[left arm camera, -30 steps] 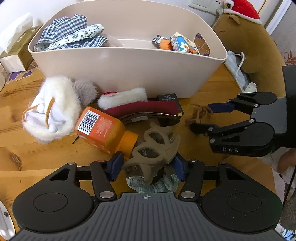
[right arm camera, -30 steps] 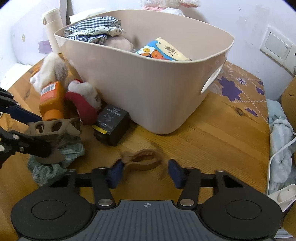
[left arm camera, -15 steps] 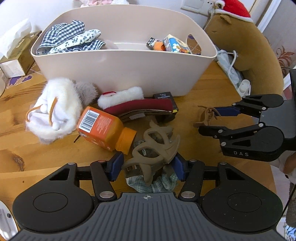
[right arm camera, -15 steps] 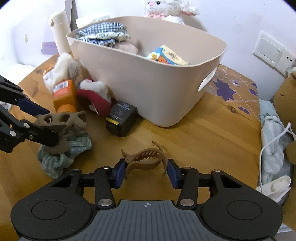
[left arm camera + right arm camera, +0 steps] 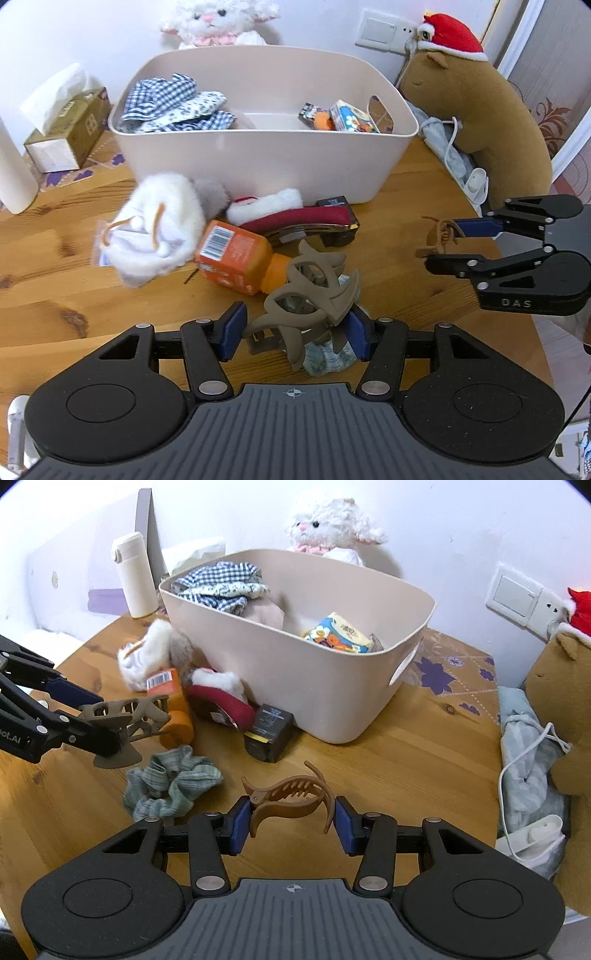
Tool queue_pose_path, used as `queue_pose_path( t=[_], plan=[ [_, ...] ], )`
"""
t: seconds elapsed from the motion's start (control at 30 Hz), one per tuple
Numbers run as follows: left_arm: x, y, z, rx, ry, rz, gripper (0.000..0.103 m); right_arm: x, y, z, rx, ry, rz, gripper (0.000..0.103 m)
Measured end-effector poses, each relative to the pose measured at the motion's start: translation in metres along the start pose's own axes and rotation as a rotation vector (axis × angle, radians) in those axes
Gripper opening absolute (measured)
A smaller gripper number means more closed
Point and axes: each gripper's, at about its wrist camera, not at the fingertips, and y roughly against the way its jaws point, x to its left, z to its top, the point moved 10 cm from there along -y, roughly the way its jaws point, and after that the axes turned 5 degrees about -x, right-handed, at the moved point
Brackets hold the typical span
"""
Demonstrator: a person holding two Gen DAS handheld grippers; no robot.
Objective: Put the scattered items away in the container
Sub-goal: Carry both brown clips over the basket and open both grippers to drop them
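table [image 5: 388,775]: wood, cluttered | wall [image 5: 424,524]: white | left tongs [image 5: 293,332] grip grey claw clip [image 5: 306,291] | right tongs [image 5: 291,821] grip brown clip [image 5: 291,797]

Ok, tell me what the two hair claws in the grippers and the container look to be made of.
Grey-brown hair claw: apparently matte plastic, given its rigid openwork shape and lack of shine. Tan hair claw: smoother, slightly glossy plastic, with moulded teeth. Container: probably matte beige plastic, with thin seamless walls and a cut-out handle.

the beige plastic tub [image 5: 343,686] stands open on top, its middle floor bare. an orange bottle [image 5: 236,254], red-and-white plush shoe [image 5: 295,218] and black box [image 5: 269,731] crowd its near wall; bare wooden table [image 5: 399,775] lies rightward.
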Motion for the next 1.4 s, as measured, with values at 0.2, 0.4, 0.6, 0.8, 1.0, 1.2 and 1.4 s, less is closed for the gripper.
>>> queue_pose_path(
  t=[0.2,0.4,0.6,0.8,1.0,1.2,1.4],
  plan=[
    [0.013,0.017,0.000,-0.025,0.008,0.008,0.058,0.004,0.018,0.009,-0.032,-0.016,-0.008,0.044],
    [0.023,0.033,0.008,-0.053,0.012,0.014,0.058,0.003,0.038,0.027,-0.071,-0.031,-0.016,0.044],
    [0.028,0.049,0.027,-0.092,-0.010,0.013,0.058,-0.003,0.052,0.046,-0.111,-0.080,-0.035,0.044],
    [0.033,0.061,0.053,-0.136,-0.037,0.010,0.058,-0.009,0.063,0.070,-0.161,-0.090,-0.057,0.044],
    [0.042,0.066,0.081,-0.175,-0.046,0.013,0.058,-0.018,0.071,0.095,-0.208,-0.100,-0.082,0.044],
    [0.047,0.064,0.105,-0.202,-0.057,0.016,0.058,-0.027,0.070,0.115,-0.230,-0.082,-0.102,0.044],
    [0.051,0.056,0.132,-0.226,-0.064,0.020,0.058,-0.034,0.063,0.136,-0.254,-0.080,-0.120,0.044]
  ],
)
